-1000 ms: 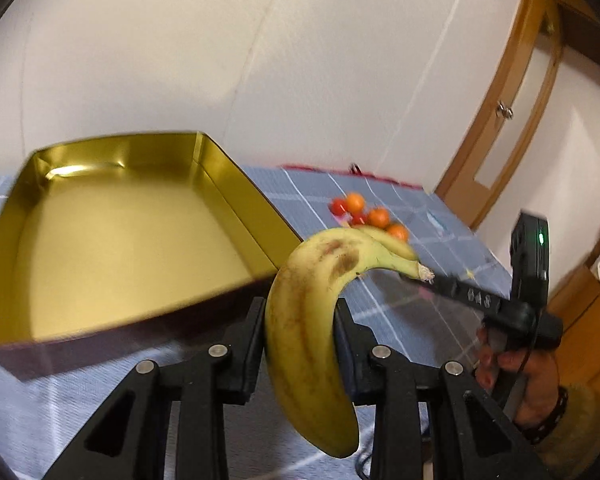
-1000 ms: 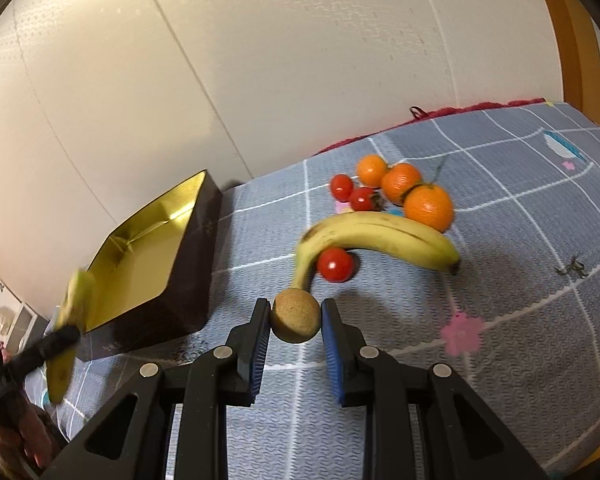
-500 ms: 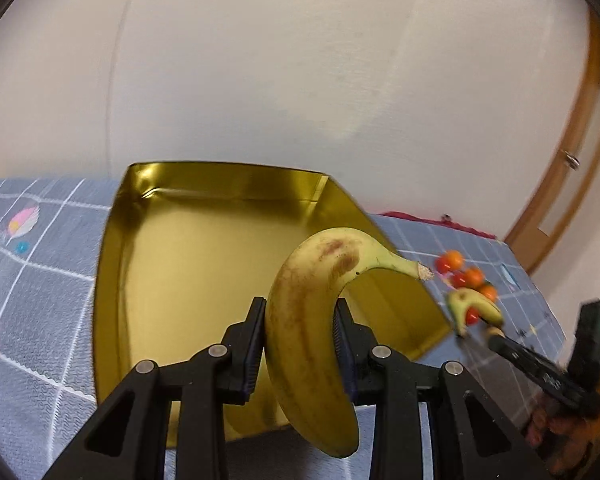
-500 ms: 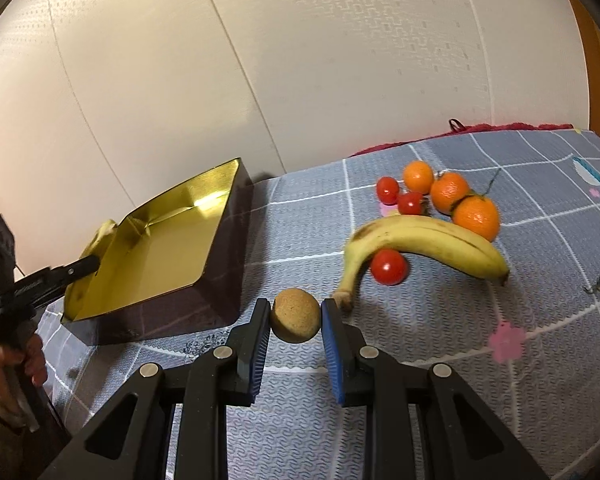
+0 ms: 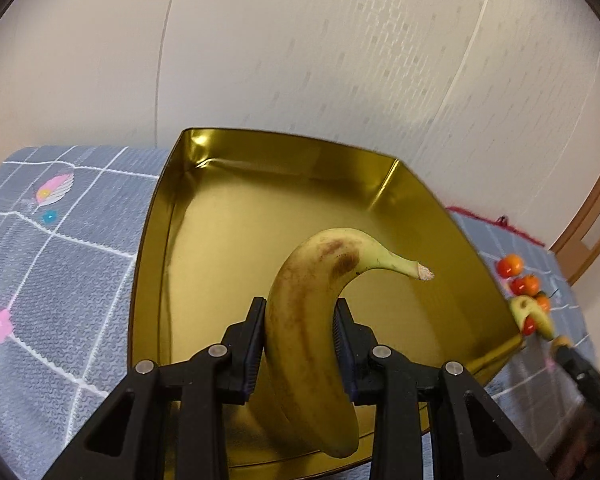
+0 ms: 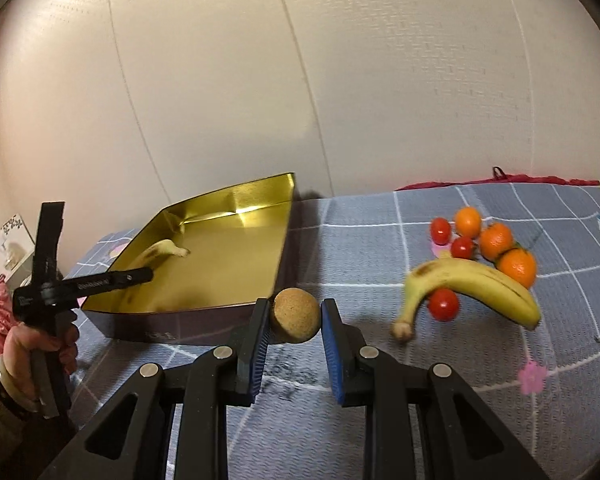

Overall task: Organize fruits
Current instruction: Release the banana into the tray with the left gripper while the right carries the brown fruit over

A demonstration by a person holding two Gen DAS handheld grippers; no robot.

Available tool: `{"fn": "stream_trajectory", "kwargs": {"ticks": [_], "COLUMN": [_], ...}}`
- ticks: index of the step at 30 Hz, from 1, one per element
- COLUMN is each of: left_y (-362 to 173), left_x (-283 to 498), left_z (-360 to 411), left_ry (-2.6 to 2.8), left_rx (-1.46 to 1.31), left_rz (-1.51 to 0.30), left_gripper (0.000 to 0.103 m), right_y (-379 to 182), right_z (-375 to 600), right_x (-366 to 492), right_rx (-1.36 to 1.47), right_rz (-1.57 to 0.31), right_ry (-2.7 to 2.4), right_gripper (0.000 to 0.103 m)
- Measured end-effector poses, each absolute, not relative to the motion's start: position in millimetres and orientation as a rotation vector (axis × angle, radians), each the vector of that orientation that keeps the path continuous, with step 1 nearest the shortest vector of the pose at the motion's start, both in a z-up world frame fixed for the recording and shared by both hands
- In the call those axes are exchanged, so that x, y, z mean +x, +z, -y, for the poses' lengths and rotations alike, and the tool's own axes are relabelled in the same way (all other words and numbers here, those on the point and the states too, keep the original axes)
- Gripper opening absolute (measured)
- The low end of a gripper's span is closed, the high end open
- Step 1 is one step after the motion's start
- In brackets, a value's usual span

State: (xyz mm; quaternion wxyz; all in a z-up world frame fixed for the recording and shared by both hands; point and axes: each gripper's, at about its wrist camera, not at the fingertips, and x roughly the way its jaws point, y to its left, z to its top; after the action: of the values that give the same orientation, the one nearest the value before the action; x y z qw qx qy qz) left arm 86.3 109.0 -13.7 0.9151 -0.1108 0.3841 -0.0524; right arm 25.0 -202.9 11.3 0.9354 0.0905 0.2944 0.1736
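A spotted yellow banana is clamped in my left gripper, which hangs over the floor of an open golden tin. The right wrist view shows that banana low inside the tin, with the left gripper reaching in from the left. My right gripper is shut on a round brown fruit, just in front of the tin's near right corner. A second banana, three oranges and red tomatoes lie on the cloth to the right.
A grey-blue checked cloth covers the surface. A white wall stands close behind the tin. A person's hand holds the left gripper at the far left. A wooden door frame is at the right.
My left gripper carried the banana from beside the tin to above its inside and lower. My right gripper, still shut on the brown fruit, moved left toward the tin's corner.
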Motion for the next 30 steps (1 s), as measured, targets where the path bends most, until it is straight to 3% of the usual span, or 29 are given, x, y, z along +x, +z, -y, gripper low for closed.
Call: {"fn": "stream_trajectory", "kwargs": {"ticks": [15, 30], "left_y": [-18.2, -21.0], "left_x": [69.0, 54.6], "left_z": [-97.4, -135.5], "left_ry": [-0.025, 0.080], "left_rx": [-0.005, 0.015], "left_rz": [-0.772, -0.785], "left_gripper": [0.035, 0.034], "right_y": [24.2, 25.7], "right_z": [171.4, 129.0], "right_x": [37.8, 60.5], "right_rx": [0.157, 0.081], "right_rz": [-0.609, -0.671], "right_ry": [0.425, 0.484], "right_gripper": [0.026, 0.026]}}
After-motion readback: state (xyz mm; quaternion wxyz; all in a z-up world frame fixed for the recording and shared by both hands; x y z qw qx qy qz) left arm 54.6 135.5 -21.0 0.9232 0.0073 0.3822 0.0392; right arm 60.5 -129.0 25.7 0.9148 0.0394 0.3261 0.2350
